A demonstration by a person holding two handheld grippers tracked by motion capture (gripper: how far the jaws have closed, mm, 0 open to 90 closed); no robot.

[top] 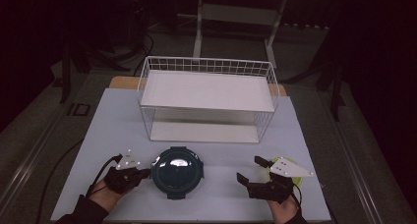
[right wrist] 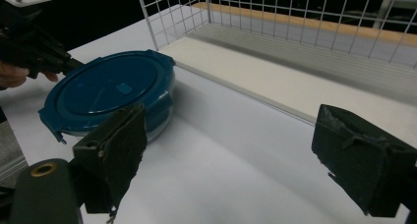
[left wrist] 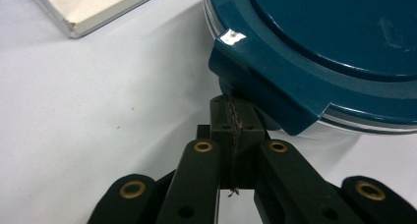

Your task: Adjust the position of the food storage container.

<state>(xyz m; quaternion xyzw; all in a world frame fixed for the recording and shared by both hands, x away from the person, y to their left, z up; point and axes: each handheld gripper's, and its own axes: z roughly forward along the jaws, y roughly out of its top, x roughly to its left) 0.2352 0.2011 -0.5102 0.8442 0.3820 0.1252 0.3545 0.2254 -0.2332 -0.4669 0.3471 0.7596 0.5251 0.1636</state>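
Note:
A round container with a dark teal clip-on lid (top: 177, 171) (left wrist: 339, 52) (right wrist: 110, 89) sits near the front middle of the white table (top: 118, 130). My left gripper (top: 146, 173) (left wrist: 235, 117) is shut, jaws pressed together with nothing between them; its tips sit just under a lid tab at the container's left side, and whether they touch it I cannot tell. My right gripper (top: 251, 169) (right wrist: 236, 155) stands open to the container's right, apart from it, with nothing between its pads (right wrist: 125, 145).
A white wire basket shelf (top: 206, 98) (right wrist: 305, 42) with two tiers stands behind the container at mid-table. A yellow-green object (top: 295, 171) lies beneath the right gripper's plate near the right edge. Dark floor surrounds the table.

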